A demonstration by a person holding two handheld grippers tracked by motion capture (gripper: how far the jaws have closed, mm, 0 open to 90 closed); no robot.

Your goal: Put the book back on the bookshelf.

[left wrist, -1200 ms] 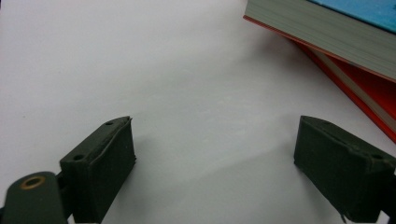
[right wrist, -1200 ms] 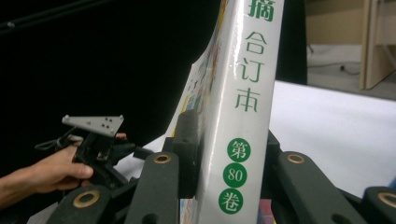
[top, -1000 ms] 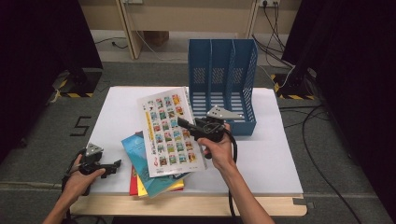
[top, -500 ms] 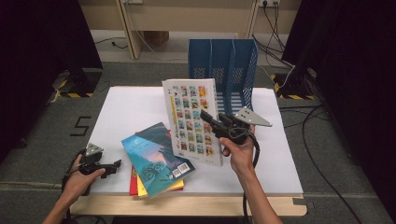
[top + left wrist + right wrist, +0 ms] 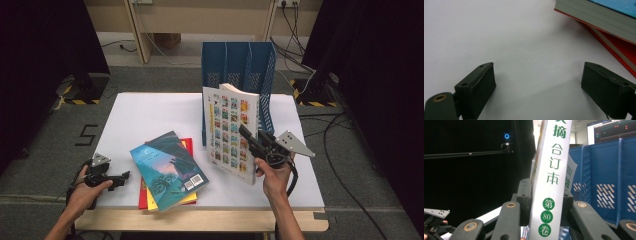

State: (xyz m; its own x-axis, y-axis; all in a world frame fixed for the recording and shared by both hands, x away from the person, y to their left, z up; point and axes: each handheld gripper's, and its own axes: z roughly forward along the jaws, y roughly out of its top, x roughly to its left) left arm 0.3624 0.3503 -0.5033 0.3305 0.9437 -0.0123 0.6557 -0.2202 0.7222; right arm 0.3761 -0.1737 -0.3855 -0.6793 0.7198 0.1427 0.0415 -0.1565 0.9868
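Observation:
A white book with a grid of small colourful pictures stands upright in front of the blue file rack. My right gripper is shut on its lower spine edge. In the right gripper view the white spine with green characters sits clamped between the jaws of that gripper, and the rack is just behind. My left gripper rests low at the table's front left, open with nothing in it, just left of a book stack topped by a teal book.
The stack holds a yellow book and a red book under the teal one. The white table is bare at its back left. Cables lie on the floor at the right. Dark curtains close both sides.
My right gripper has raised the picture-grid book from lying flat over the stack to standing upright, and carried it right and back toward the rack. The left gripper has stayed put.

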